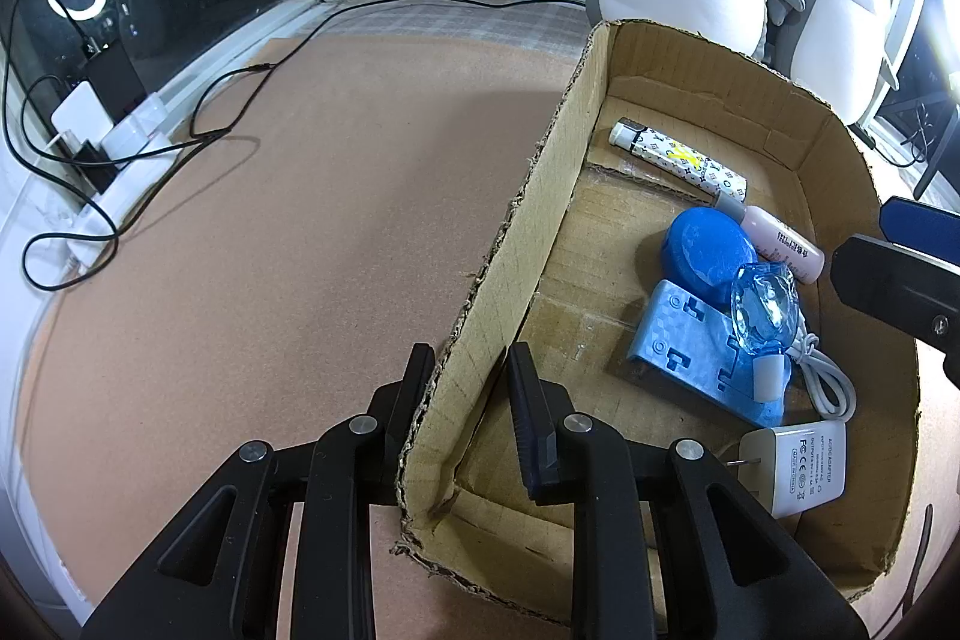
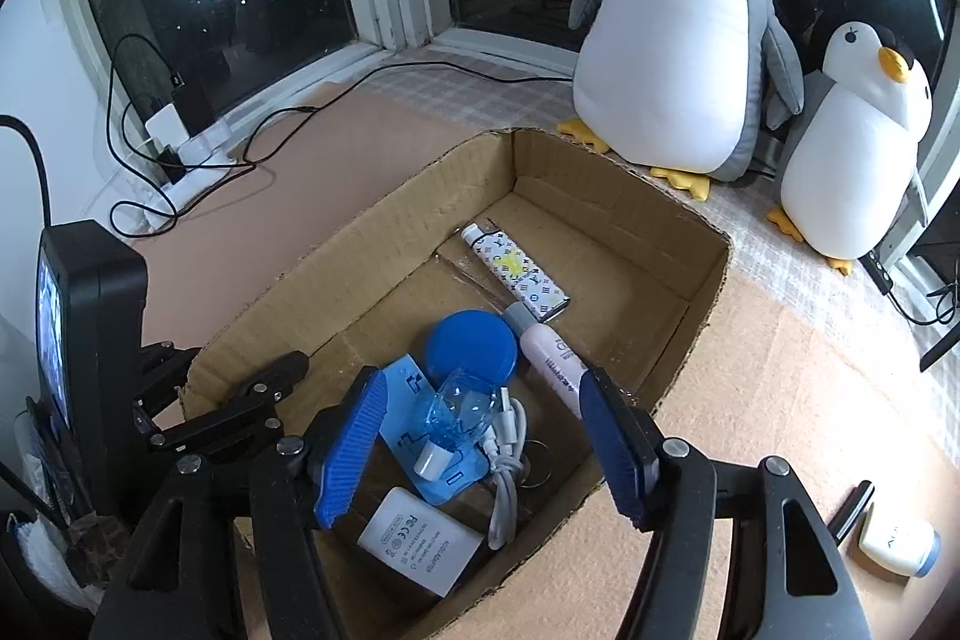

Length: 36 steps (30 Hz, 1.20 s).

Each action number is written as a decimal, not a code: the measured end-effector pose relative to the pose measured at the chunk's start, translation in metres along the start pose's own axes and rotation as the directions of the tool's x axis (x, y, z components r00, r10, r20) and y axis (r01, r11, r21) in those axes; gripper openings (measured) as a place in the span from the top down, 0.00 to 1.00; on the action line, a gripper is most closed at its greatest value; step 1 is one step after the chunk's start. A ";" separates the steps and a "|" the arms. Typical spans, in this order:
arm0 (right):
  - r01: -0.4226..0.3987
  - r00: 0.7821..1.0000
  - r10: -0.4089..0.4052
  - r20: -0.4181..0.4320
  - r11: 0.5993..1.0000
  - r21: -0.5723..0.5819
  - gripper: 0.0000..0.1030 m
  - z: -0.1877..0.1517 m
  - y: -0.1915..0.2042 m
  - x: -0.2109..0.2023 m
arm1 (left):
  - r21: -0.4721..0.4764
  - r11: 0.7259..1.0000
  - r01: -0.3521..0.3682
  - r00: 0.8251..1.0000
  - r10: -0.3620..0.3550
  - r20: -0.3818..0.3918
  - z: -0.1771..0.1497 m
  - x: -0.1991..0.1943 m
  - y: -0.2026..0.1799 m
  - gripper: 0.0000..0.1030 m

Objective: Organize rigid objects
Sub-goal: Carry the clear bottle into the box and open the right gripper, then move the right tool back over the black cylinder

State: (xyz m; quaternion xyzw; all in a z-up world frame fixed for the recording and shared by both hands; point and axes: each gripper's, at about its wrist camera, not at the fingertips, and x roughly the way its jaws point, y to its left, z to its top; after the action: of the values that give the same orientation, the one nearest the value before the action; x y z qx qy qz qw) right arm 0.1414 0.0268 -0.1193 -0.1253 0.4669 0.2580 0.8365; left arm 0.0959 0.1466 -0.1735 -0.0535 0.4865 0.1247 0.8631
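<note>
Item, my left tongs (image 1: 465, 388) narrowly straddling the open brown cardboard box (image 1: 540, 196) wall, right tongs (image 2: 480, 436) wide, empty above its contents; next, judged: fetch the white bottle (image 2: 900, 544), lower right.

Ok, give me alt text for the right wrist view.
Open right gripper hovers over a cardboard box holding a blue lid, pink bottle, charger and cable. Two plush penguins sit behind.

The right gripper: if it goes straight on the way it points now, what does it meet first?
Probably the clear blue mini fan, lying in the cardboard box between the open fingers of the right gripper. Depth is unclear.
</note>
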 end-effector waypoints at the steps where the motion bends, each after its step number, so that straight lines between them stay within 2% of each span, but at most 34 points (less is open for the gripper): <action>1: 0.000 1.000 0.000 -0.001 1.000 0.002 0.39 0.000 -0.001 0.000 | 0.000 1.000 0.000 1.000 0.000 0.000 0.000 0.000 0.000 0.79; 13: 0.003 1.000 -0.004 0.015 0.999 0.047 0.38 -0.007 -0.016 -0.012 | 0.000 1.000 0.000 1.000 0.000 0.001 0.000 0.000 0.000 0.79; 22: 0.024 0.999 -0.028 0.018 0.982 0.186 0.38 -0.038 -0.063 -0.027 | 0.001 1.000 -0.001 1.000 0.001 0.000 0.000 0.000 0.000 0.79; 29: 0.087 0.995 -0.098 0.020 0.947 0.310 0.38 -0.070 -0.112 -0.041 | 0.001 1.000 -0.001 1.000 0.001 0.000 0.000 0.000 0.000 0.79; 33: 0.116 0.992 -0.127 0.001 0.911 0.395 0.38 -0.088 -0.147 -0.046 | 0.001 1.000 -0.002 1.000 0.002 0.000 0.000 0.000 0.000 0.79; 36: 0.104 0.993 -0.115 -0.007 0.877 0.469 0.42 -0.099 -0.174 -0.048 | 0.001 1.000 -0.003 1.000 0.003 0.001 0.001 0.000 0.000 0.79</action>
State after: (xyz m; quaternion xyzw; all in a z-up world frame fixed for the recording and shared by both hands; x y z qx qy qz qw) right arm 0.1448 -0.1780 -0.1368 0.0568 0.4985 0.0913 0.8602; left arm 0.0961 0.1471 -0.1729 -0.0524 0.4863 0.1257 0.8631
